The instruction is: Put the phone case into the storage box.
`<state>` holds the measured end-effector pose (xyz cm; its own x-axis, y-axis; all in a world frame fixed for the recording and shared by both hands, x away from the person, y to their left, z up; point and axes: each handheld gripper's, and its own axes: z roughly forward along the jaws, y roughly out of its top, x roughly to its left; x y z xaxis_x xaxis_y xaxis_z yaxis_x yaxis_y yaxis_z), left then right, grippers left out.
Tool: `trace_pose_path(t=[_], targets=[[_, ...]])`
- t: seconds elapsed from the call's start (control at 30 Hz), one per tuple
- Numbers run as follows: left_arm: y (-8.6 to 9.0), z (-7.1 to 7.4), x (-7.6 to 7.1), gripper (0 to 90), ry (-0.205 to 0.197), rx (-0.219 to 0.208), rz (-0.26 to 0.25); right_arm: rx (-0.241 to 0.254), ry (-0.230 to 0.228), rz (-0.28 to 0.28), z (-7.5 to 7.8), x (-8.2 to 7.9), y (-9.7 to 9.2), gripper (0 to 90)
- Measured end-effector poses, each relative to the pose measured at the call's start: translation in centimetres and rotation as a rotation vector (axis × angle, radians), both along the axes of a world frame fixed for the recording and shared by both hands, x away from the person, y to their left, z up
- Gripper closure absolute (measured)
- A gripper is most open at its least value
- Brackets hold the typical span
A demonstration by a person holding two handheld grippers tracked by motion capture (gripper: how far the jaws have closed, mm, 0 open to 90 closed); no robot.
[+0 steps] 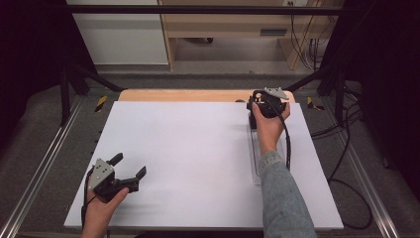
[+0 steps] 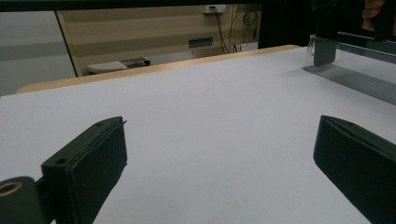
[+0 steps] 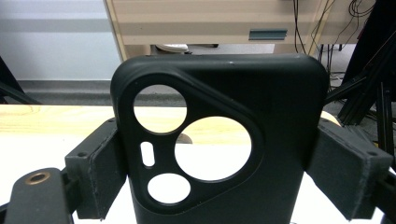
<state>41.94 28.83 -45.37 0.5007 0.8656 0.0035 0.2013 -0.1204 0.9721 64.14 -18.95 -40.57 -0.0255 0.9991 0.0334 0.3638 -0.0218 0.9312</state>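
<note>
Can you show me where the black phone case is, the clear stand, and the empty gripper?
black phone case (image 3: 280, 140), right gripper view, its flat back.
clear stand (image 2: 355, 79), left gripper view, its sloped base.
left gripper (image 1: 130, 166), high view, midway between its open fingertips.

Blk phone case (image 3: 280, 140), blk grippers, white table (image 1: 198, 148), tan wood edge (image 1: 188, 95), denim-blue sleeve (image 1: 285, 198)

The left hand (image 1: 101, 206) enters at the lower left of the high view, holding the left gripper (image 1: 130, 167) low, its 2 jaws spread wide and aimed toward the upper right. The right forearm, in a denim sleeve (image 1: 282, 198), runs up the right half; the right hand (image 1: 269, 124) holds the right gripper (image 3: 212, 163), jaws clamped on a black phone case (image 3: 261, 121)
</note>
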Motion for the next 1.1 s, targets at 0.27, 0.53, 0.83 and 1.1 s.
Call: trace_pose_path(t=[0.27,0.53,0.83,1.1], targets=[[-0.05,0.01,-0.02,2.9,0.000,0.003,-0.004,-0.008,0.006,0.008,-0.23,0.04,-0.02,13.7],[-0.05,-0.01,-0.01,2.9,0.001,0.001,-0.003,0.006,-0.002,0.012,-0.19,0.01,-0.06,13.6],[-0.03,-0.01,-0.01,2.9,0.002,0.001,-0.004,0.005,0.002,0.019,-0.31,0.07,-0.07,13.4],[-0.07,-0.01,0.00,2.9,0.001,0.001,-0.005,-0.001,0.007,0.022,-0.42,0.11,-0.07,13.4]])
